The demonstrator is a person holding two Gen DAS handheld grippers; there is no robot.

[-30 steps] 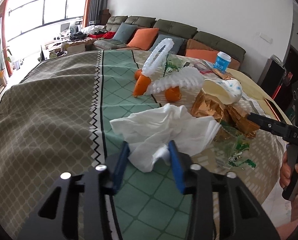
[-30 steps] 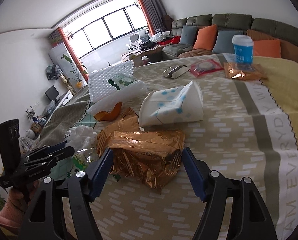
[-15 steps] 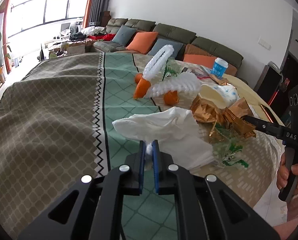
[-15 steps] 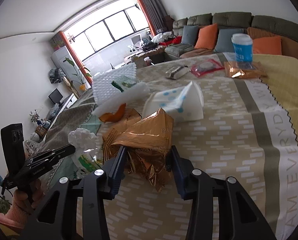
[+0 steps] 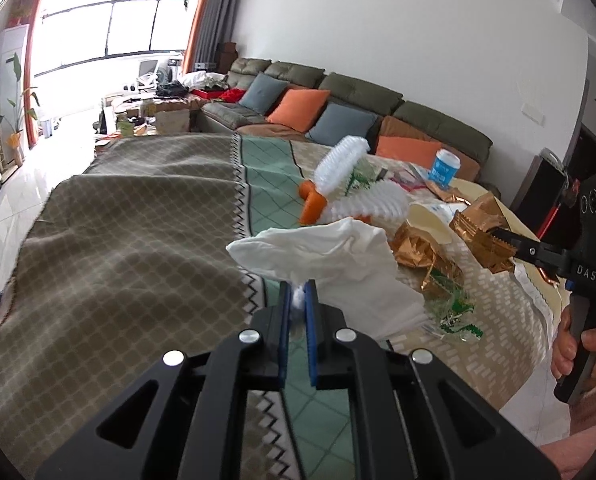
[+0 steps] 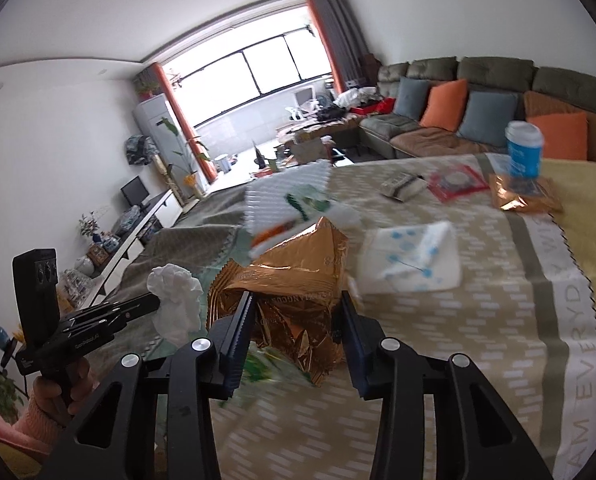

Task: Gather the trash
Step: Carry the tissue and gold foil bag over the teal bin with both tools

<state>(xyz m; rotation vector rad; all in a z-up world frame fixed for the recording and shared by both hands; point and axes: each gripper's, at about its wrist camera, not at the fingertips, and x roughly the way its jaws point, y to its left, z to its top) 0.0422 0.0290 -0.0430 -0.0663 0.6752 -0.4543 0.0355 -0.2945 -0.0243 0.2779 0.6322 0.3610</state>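
Two grippers each pinch some trash above the table: the left gripper is squeezed tight on a white tissue, and the right gripper clamps a crinkly gold wrapper
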